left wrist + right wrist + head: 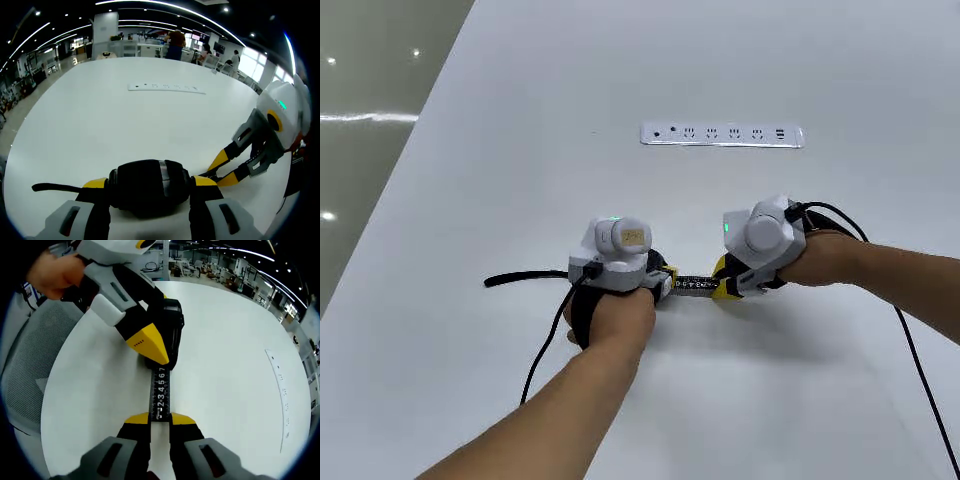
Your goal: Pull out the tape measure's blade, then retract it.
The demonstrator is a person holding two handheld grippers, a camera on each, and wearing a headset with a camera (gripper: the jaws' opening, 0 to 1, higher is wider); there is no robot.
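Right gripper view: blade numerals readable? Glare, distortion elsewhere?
Right gripper view: numerals on the dark metal blade sharp; white table edge bends, fisheye. Left gripper view: ceiling light strips curve; black tape measure case dark, low detail. Head view: soft shadows on table; lamp glare on glossy floor.

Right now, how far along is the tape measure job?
Done: the left gripper is clamped on the tape measure's case, and the right gripper pinches the tip of the blade in its fingers. In hand: the pull, with a short stretch out, numbered to about 7. Left: probably pulling further, then retracting it.
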